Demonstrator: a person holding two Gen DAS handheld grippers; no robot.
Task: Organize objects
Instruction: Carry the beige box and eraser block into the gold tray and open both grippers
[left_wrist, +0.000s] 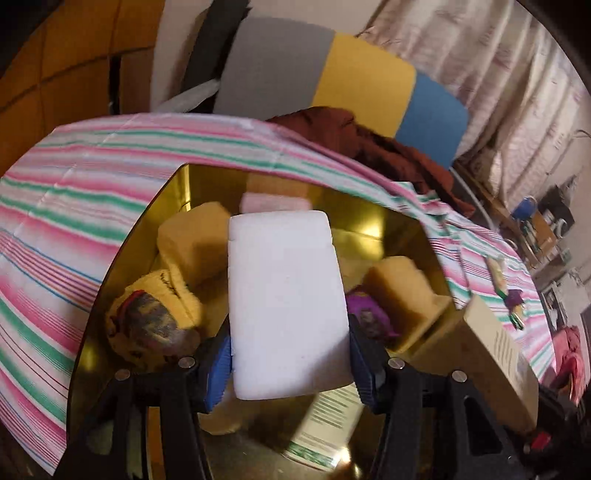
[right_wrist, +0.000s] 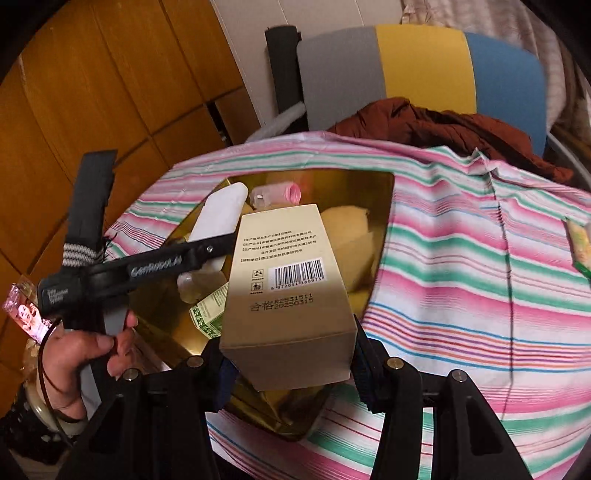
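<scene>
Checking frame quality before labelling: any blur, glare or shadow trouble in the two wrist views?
Left wrist: the white block is sharp, the printed paper beneath it smeared by motion blur, with bright glare on the gold tray wall. Right wrist: a shadow edge crosses the beige box just below its barcode, text still legible; both views show fisheye bending and dark corners.

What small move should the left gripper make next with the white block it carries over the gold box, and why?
Probably lower the white block into the gold box and release it: the left gripper holds it above sponges already lying inside, and the right gripper brings a beige carton too.
</scene>
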